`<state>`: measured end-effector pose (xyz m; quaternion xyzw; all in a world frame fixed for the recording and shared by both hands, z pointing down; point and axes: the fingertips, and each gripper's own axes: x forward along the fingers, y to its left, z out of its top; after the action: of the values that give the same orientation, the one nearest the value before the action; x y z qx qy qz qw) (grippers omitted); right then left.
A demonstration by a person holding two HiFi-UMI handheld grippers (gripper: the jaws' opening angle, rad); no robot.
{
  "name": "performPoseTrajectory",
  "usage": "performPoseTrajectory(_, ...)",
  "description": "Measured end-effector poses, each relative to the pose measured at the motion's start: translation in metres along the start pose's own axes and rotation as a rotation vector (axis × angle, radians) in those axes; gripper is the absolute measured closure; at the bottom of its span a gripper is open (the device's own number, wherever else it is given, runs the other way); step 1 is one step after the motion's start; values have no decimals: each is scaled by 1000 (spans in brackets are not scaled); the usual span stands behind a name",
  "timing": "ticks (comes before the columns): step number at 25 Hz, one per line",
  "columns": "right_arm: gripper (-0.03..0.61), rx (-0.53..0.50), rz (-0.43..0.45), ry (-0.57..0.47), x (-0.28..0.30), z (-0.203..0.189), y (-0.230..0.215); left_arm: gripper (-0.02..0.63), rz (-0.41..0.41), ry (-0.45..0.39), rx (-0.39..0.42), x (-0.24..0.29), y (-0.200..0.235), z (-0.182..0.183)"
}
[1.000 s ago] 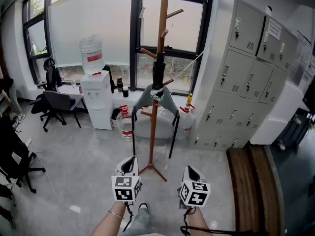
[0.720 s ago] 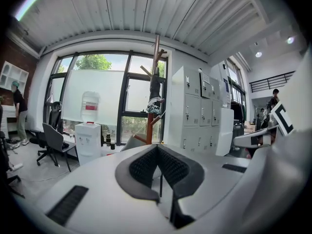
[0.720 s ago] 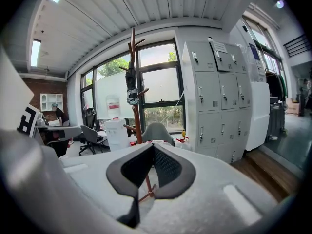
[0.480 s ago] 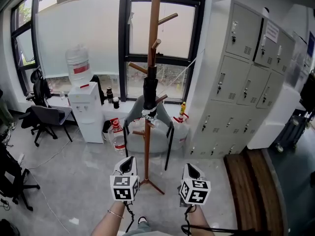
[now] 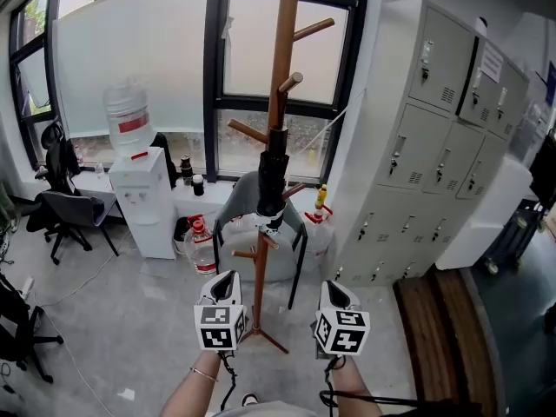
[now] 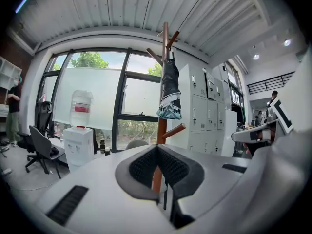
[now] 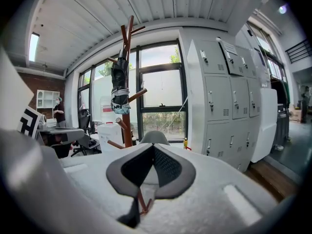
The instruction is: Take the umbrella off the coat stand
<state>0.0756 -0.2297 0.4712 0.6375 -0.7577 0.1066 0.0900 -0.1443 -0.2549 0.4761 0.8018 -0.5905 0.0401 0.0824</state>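
A brown wooden coat stand (image 5: 280,102) rises in front of the window. A folded black umbrella (image 5: 272,176) hangs upright against its pole from a peg. My left gripper (image 5: 228,278) and right gripper (image 5: 330,287) are held side by side low in the head view, well short of the stand, one on each side of its pole. Both are shut with nothing between the jaws. The left gripper view shows its gripper (image 6: 156,147) below the umbrella (image 6: 170,89), which hangs up high. In the right gripper view its gripper (image 7: 153,146) sits right of the umbrella (image 7: 118,91).
A grey chair (image 5: 252,207) stands just behind the stand's base. A water dispenser (image 5: 143,189) and a floor bottle (image 5: 201,243) are to the left, an office chair (image 5: 65,211) further left. Grey lockers (image 5: 434,146) and a wooden platform (image 5: 434,320) fill the right.
Both grippers and the head camera have come closer to the coat stand, which now looms larger and nearer. The jaws stayed shut.
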Motion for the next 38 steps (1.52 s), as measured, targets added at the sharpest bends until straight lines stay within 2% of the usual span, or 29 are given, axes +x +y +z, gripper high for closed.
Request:
performPoseTrajectory(12,574,40,-75,30,38,3,-37,609,-16,41,-34,46,6,-8)
performPoseTrajectory(16,574,49,-57,28,48,9,-45,609,-10,46,-55,49,-1,-7)
performPoseTrajectory(25,574,27,8,23,54,19,-44,609,27,39,-47,42,-11,-1)
performPoseTrajectory(38,574,27,28,30,53,15,-52,606,1,37,-48,39,-27,9)
